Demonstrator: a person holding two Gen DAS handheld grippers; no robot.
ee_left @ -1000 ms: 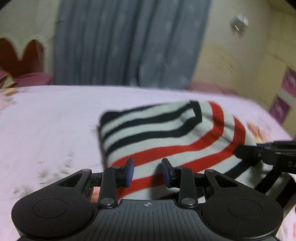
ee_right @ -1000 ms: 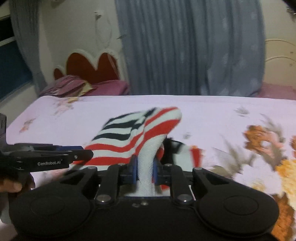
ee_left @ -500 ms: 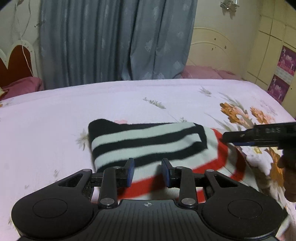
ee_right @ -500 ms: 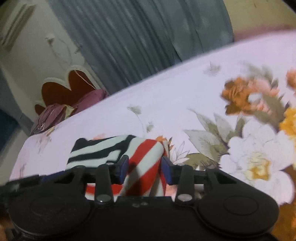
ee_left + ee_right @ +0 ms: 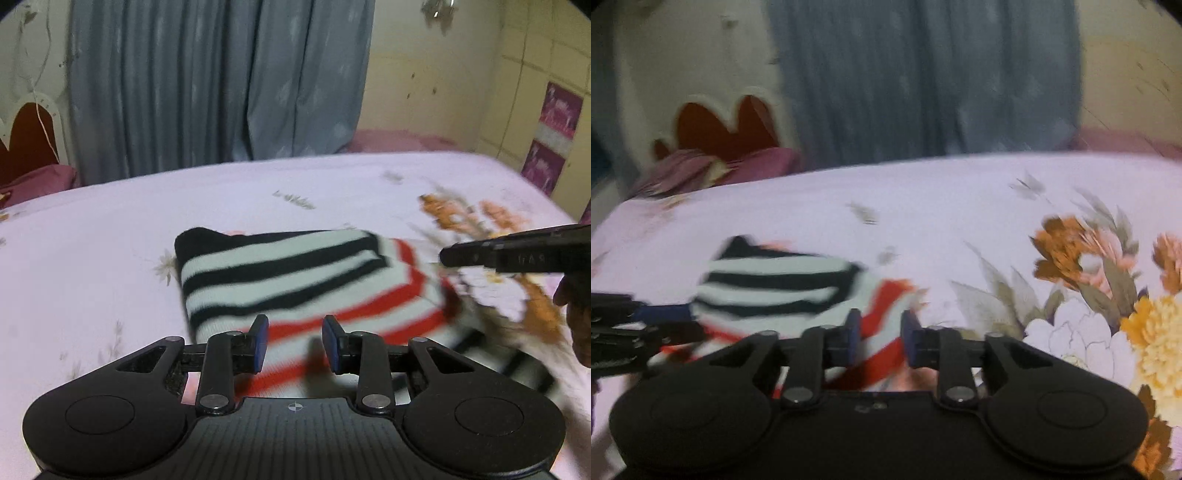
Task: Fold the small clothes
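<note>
A small striped garment, white with black stripes on top and red stripes below, lies folded on the floral bedsheet. My left gripper is open just above its near red-striped edge, holding nothing. My right gripper is open over the red-striped right end of the garment, empty. In the left wrist view the right gripper shows as a black bar at the right edge. In the right wrist view the left gripper shows at the left edge.
The pale pink bedsheet has large orange and white flower prints on its right side. A red heart-shaped headboard and purple pillows stand at the far left. Grey-blue curtains hang behind the bed.
My right gripper opened and let go of the garment's raised end, which now lies flat on the bed. Both grippers have drawn back slightly; the left stayed open.
</note>
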